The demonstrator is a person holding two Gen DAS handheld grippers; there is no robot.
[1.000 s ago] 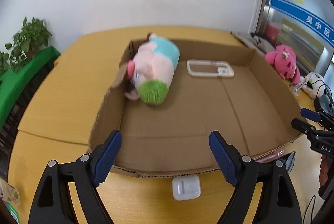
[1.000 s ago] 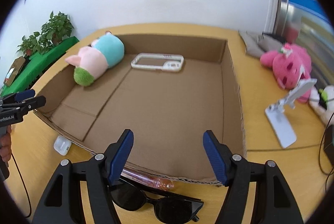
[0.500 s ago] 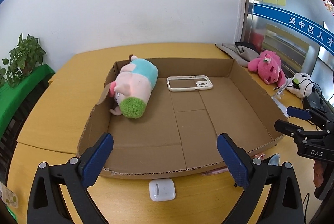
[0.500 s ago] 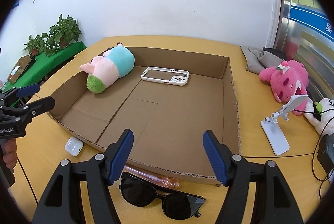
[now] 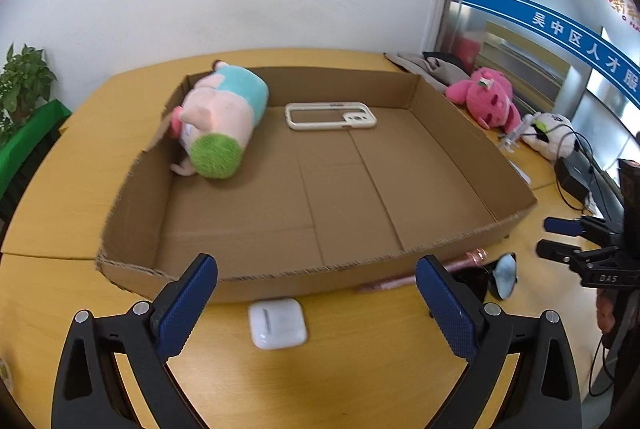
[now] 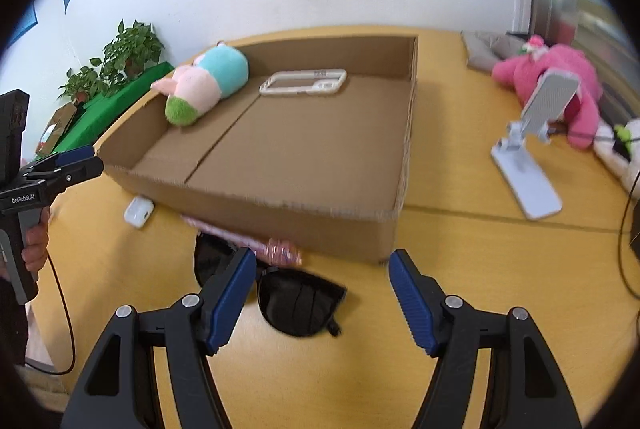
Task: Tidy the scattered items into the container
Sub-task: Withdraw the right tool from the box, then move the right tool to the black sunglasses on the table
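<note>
A shallow cardboard box (image 5: 280,279) (image 6: 320,225) lies on the wooden table and holds a pink, teal and green plush (image 5: 218,121) (image 6: 200,85) and a white phone case (image 5: 331,116) (image 6: 304,83). In front of the box a white earbud case (image 5: 277,323) (image 6: 138,211) rests on the table, between the wide-open jaws of my left gripper (image 5: 316,293). Black sunglasses (image 6: 280,289) (image 5: 486,279) and a pink pen (image 6: 256,243) (image 5: 464,263) lie at the box's front wall. My right gripper (image 6: 322,289) hangs open just above the sunglasses, with nothing held.
A white phone stand (image 6: 528,157), a pink plush (image 6: 556,85) (image 5: 484,97) and a white plush with cables (image 5: 548,133) lie right of the box. Potted plants on green cloth (image 6: 120,65) stand at the far left. A hand (image 6: 34,241) grips the left gripper's handle.
Both grippers pulled back from over the box to the table in front of it. The left gripper's jaws opened wider and now frame the earbud case; the right one sank towards the sunglasses.
</note>
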